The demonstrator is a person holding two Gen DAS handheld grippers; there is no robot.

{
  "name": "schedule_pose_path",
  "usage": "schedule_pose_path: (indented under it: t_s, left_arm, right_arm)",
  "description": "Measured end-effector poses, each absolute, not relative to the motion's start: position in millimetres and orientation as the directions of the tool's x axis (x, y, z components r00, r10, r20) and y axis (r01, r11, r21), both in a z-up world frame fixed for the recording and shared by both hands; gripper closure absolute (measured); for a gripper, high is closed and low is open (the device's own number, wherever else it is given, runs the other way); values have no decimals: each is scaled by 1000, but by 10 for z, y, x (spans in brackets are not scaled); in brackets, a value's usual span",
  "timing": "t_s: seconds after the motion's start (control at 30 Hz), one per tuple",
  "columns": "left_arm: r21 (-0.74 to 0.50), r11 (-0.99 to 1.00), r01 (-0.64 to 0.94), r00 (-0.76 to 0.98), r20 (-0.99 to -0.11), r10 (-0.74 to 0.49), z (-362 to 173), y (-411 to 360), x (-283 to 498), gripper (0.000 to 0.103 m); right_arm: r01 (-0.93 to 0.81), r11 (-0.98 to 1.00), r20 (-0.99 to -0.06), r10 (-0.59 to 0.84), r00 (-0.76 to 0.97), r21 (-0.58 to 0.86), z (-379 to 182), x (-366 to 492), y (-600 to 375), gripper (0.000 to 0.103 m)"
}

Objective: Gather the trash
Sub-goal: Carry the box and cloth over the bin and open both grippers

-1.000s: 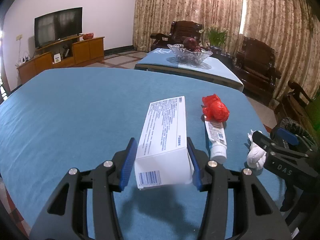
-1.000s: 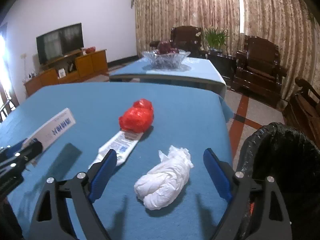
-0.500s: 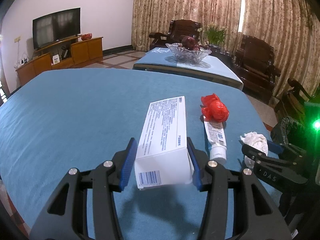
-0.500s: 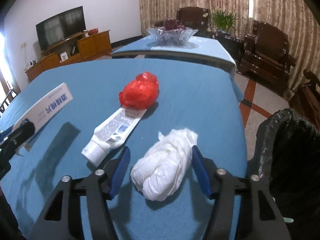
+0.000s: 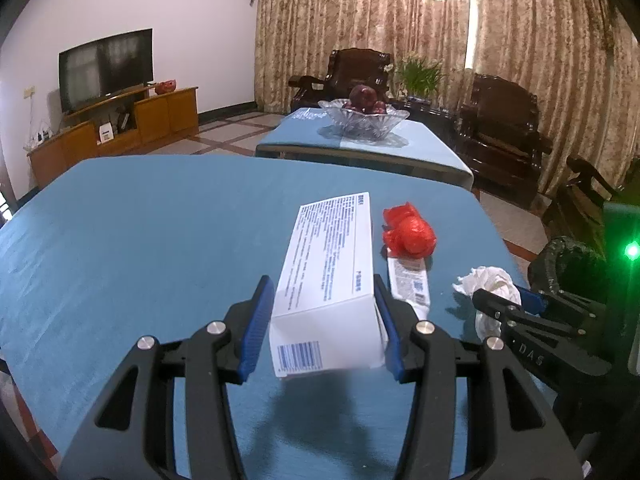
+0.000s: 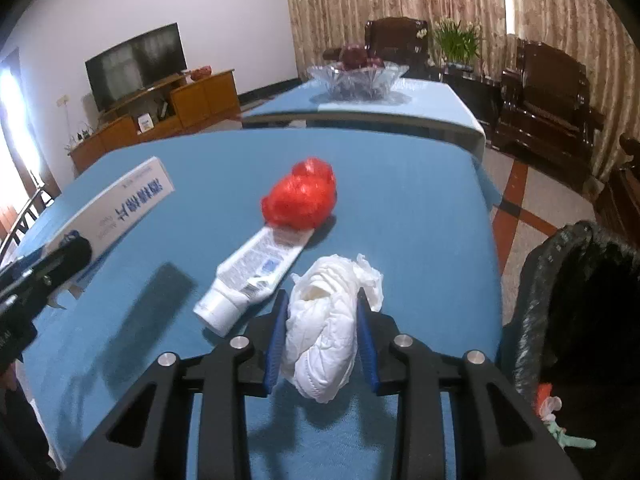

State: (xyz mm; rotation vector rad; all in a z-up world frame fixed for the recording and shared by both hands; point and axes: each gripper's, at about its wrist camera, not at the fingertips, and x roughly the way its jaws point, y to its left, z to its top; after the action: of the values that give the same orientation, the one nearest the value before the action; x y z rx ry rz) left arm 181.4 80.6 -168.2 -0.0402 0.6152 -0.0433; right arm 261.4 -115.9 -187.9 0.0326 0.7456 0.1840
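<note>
Two grips in hand at once. Left gripper (image 5: 324,320) clamps the near end of a white printed carton (image 5: 332,276), lifted clear of the blue tablecloth (image 5: 140,240), its shadow falling below; most of the box sticks out past the pads. Right gripper (image 6: 320,336) has its jaws closing, narrow now, on a wad of white tissue (image 6: 328,320); the blue pads press its flanks and the wad bulges out front and rear.

On the cloth: a white squeeze tube (image 6: 256,272), cap toward the camera, its far end touching or tucked under a crumpled red plastic bag (image 6: 300,196). The tube lies just beside the right gripper's left finger. The black-lined trash bin (image 6: 580,300) stands off the table's right edge, some scraps already inside.

Risks, as I judge them:
- Tissue is soft; squeeze may catch only outer folds, so the wad could slip free on the lift or trail a loose flap.
- Left finger could nudge the tube on rising.
- Carton held by one end may pivot or sag during the swing to the bin.
- Both grippers bound for one bin could collide.
</note>
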Motion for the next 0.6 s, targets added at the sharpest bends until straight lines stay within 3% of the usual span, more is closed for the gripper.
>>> schedule_pose_path:
  t_s: [0.6]
  left_arm:
    - [-52,993,110,863,-491,-121,-1141,351,1449,56]
  right_arm:
    - [-173,982,-507,187,841,76,-907,2064,-1502,71]
